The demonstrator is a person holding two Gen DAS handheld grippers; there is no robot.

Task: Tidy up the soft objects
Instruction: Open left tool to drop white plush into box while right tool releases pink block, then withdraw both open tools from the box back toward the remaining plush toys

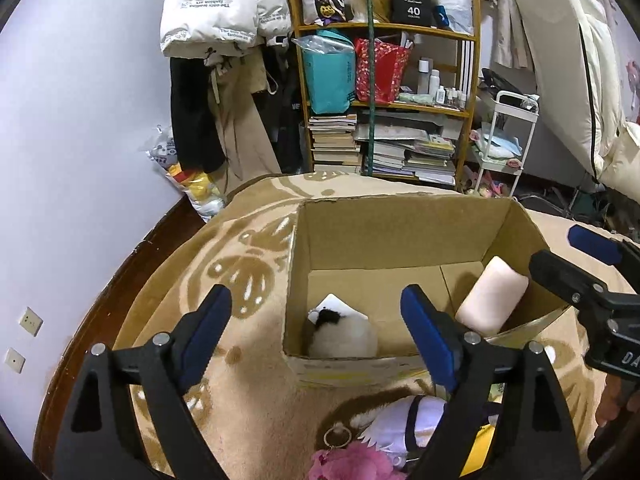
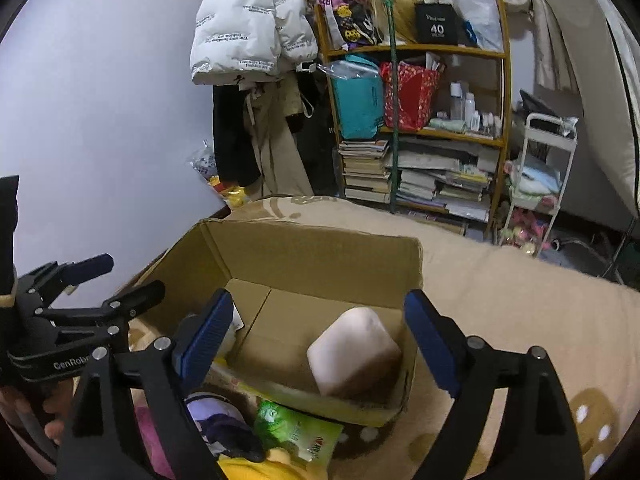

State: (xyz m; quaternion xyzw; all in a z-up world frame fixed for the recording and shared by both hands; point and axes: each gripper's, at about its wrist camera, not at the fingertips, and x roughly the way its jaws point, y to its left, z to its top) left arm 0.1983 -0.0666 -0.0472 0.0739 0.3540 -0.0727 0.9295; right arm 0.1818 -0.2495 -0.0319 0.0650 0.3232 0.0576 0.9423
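Note:
An open cardboard box (image 1: 384,232) (image 2: 320,252) sits on a beige patterned blanket. Inside lie a white and black plush (image 1: 344,332) at the near left and a pale pink soft block (image 1: 492,300) (image 2: 354,350) at the right. My left gripper (image 1: 316,328) is open and empty, in front of the box's near wall. My right gripper (image 2: 320,336) is open and empty, above the box's near right corner; it also shows in the left wrist view (image 1: 576,264). In front of the box lie a pink plush (image 1: 348,464), a white and purple plush (image 1: 404,420) (image 2: 216,412), a yellow soft item (image 2: 256,468) and a green packet (image 2: 296,432).
A wooden shelf (image 1: 384,32) (image 2: 416,50) with books, bags and bottles stands behind the bed. Coats hang on its left (image 1: 216,4). A white cart (image 1: 508,136) (image 2: 540,168) stands to the right. The wall (image 1: 80,120) is on the left.

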